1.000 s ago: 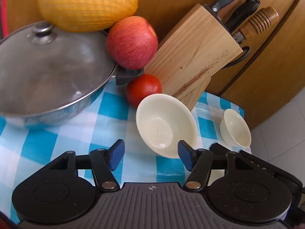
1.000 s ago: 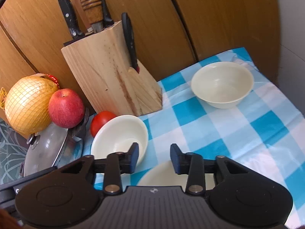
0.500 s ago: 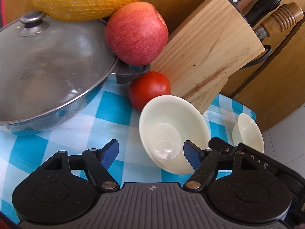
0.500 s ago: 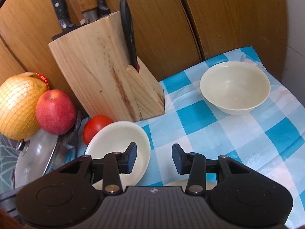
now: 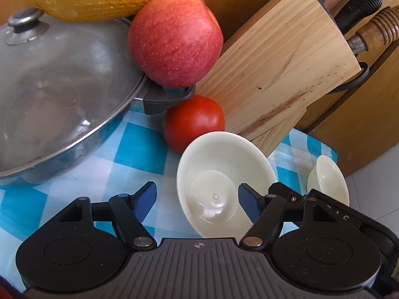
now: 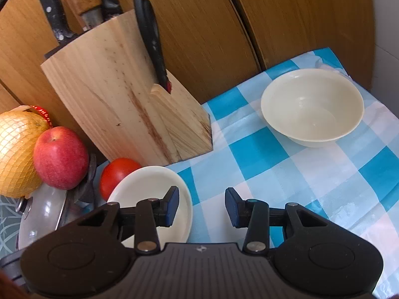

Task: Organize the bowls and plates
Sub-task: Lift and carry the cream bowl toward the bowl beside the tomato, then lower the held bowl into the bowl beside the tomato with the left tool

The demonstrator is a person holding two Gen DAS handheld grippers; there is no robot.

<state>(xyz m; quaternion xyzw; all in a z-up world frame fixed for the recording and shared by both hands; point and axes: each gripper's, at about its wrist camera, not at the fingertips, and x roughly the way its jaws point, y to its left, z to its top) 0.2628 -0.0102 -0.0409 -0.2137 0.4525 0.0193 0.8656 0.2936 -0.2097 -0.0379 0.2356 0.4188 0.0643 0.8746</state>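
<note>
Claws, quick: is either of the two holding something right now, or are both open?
Left claw: open, holding nothing, near bowl partly between its tips.
Right claw: open, holding nothing.

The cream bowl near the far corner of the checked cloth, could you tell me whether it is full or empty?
Empty: the cream bowl stands upright and its bare inside is visible down to the bottom.

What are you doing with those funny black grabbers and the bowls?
A person holds two grabbers over a checked tablecloth to tidy the bowls. The left gripper is open, its jaws on either side of the near bowl by the tomato, not gripping it. The right gripper is open too and holds nothing. The far bowl sits untouched.
</note>
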